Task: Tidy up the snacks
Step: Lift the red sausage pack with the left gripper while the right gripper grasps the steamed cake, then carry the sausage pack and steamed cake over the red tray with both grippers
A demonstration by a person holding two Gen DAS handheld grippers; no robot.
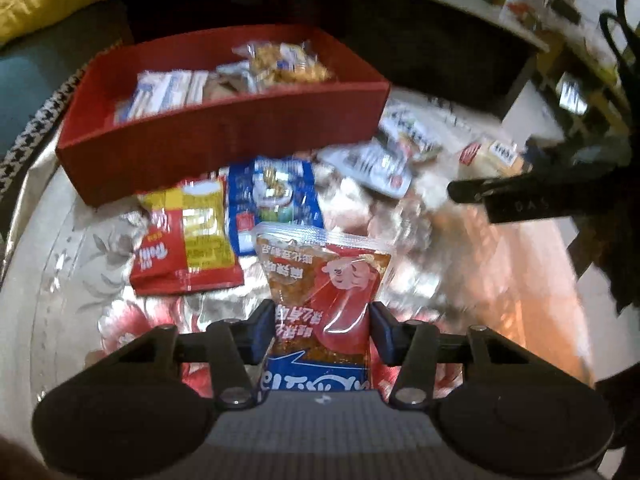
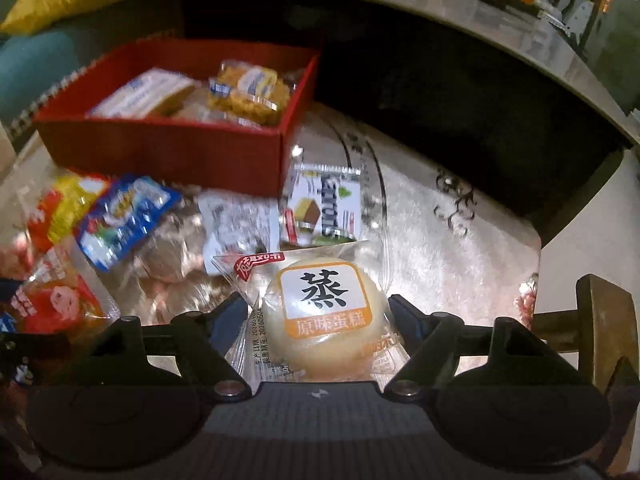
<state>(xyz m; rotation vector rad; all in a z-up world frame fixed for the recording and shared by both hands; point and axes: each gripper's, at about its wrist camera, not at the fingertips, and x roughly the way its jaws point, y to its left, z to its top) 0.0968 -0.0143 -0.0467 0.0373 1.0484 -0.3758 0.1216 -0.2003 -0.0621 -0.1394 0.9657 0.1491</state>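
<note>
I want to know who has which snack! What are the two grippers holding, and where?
The left gripper pinches the clear red-orange cartoon-face snack packet across its lower half. The right gripper grips the round wrapped steamed cake by its sides.

A glossy floral-patterned table carries a red box toward its far edge, with a yellow-red packet, a blue packet and a white-green packet lying just before it.

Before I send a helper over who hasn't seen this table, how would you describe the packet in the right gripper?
Start at the red box on the floral tablecloth, then come toward the camera to the right gripper. Between its fingers sits the steamed cake packet. It alone is a round pale bun in clear wrap, with a large black character on an orange-bordered label.
</note>
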